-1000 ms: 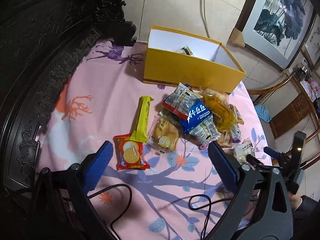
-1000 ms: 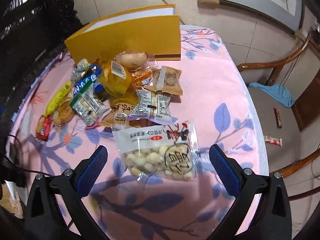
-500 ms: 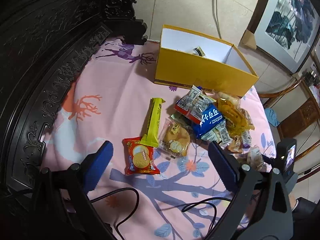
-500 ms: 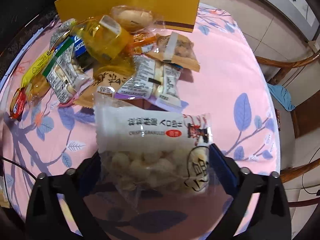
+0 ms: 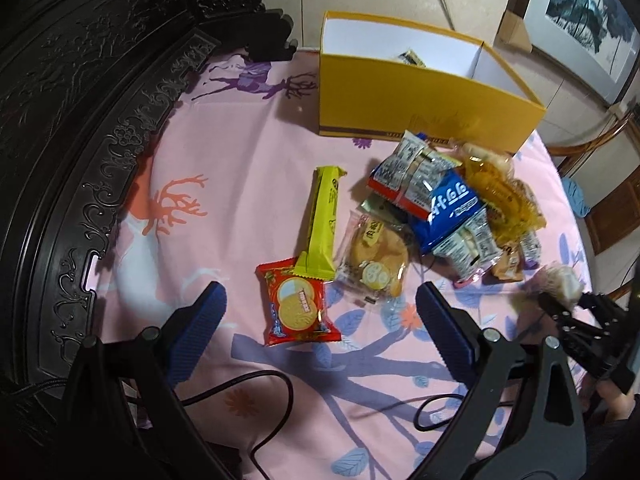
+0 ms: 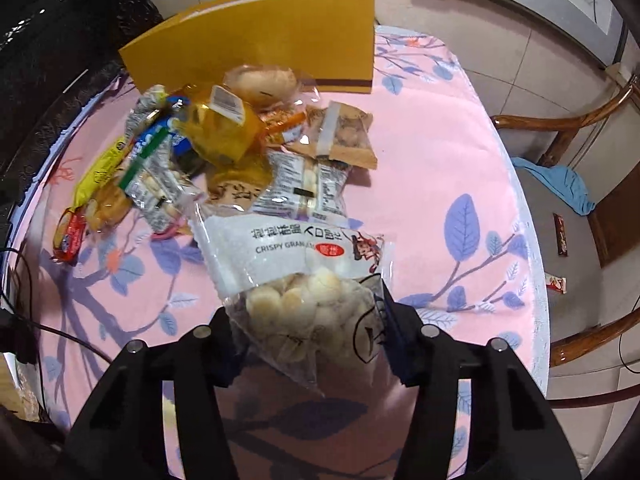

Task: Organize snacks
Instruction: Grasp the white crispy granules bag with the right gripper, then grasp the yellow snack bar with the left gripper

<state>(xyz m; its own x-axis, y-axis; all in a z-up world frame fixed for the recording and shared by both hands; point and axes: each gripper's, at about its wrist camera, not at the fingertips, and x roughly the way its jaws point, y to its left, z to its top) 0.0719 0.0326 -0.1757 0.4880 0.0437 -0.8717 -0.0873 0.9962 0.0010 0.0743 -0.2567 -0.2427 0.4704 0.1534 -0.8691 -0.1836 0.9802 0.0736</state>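
My right gripper is shut on a clear and white bag of crispy granules and holds it above the pink cloth; the bag also shows blurred in the left wrist view. My left gripper is open and empty, just short of a red biscuit packet. A yellow bar and a round cake packet lie beside it. A pile of snack packets lies in front of the open yellow box, which holds one small packet.
The pink tablecloth covers a round table. A dark carved wooden rim runs along the left. Black cables lie near the front edge. Wooden chairs stand to the right, with two packets on the floor.
My right gripper has closed on the crispy granules bag and lifted it off the cloth. My left gripper has drifted slightly while staying open.
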